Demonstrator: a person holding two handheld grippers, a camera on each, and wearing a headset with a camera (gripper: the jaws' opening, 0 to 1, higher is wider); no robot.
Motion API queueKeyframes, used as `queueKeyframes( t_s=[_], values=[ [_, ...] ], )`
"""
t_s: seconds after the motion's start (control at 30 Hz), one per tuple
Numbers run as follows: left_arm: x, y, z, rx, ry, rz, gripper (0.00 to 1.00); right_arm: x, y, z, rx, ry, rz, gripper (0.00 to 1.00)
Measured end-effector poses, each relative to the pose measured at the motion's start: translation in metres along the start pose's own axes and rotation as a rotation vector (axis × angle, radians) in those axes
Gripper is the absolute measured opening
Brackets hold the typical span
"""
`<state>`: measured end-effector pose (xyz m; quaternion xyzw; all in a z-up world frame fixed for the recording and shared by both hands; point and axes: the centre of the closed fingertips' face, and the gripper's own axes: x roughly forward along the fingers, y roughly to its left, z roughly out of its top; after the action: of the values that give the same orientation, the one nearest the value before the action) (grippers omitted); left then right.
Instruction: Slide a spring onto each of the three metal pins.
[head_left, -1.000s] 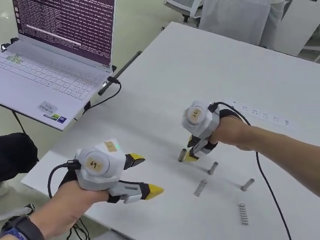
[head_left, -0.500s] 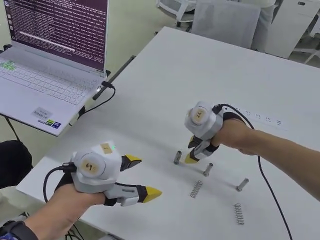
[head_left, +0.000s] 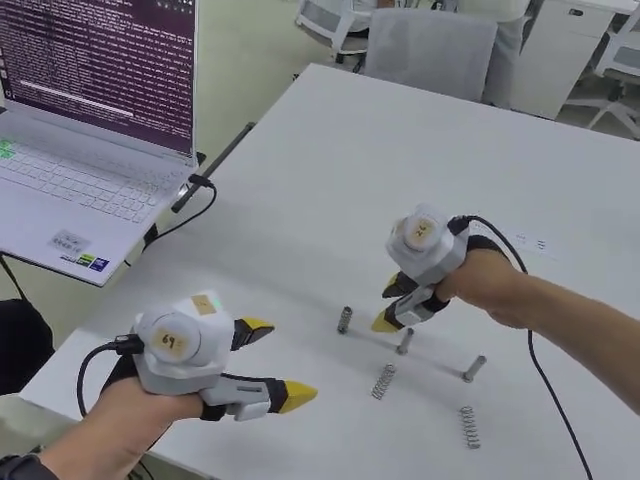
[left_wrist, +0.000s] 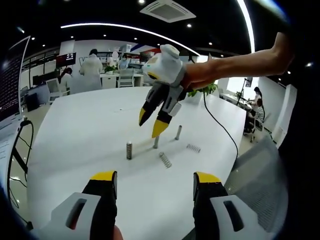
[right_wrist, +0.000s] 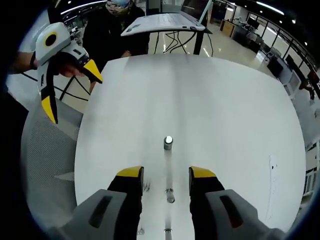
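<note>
Pretty bright and even all round, light coming off ceiling strips (left_wrist: 125, 26) overhead, so shadows on the white worktop (head_left: 400, 150) are faint. Head view is sharp. Both gripper views bend hard at the edges, with a soft sheen down the worktop.

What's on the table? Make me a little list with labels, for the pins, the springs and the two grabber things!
table: white table, laptop off to its left
done: first pin, with what looks like a fitted spring on it
bare pins: second pin, third pin
loose springs: one spring, other spring, both lying flat
left gripper: open, empty
right gripper: open, empty, above the pins
</note>
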<state>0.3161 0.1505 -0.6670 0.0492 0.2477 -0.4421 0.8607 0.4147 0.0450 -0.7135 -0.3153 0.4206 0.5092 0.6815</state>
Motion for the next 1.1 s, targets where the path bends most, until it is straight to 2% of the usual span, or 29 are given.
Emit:
queueKeyframes(
  t_s=[0.47, 0.7, 0.83, 1.0, 1.1],
  values=[
    [0.002, -0.005, 0.001, 0.012, 0.005, -0.015, 0.56, -0.02, 0.005, -0.027, 0.119, -0.062, -0.037, 0.37],
    [0.006, -0.009, 0.002, 0.017, 0.012, -0.027, 0.56, -0.035, 0.005, -0.037, 0.201, -0.128, -0.061, 0.39],
    [0.008, -0.011, 0.002, 0.018, 0.014, -0.03, 0.56, -0.041, 0.006, -0.045, 0.232, -0.144, -0.073, 0.41],
    [0.01, -0.011, 0.004, 0.021, 0.015, -0.032, 0.56, -0.051, 0.006, -0.054, 0.301, -0.19, -0.095, 0.43],
    [0.011, -0.01, 0.005, 0.02, 0.013, -0.03, 0.56, -0.057, 0.009, -0.059, 0.372, -0.247, -0.104, 0.44]
  ],
)
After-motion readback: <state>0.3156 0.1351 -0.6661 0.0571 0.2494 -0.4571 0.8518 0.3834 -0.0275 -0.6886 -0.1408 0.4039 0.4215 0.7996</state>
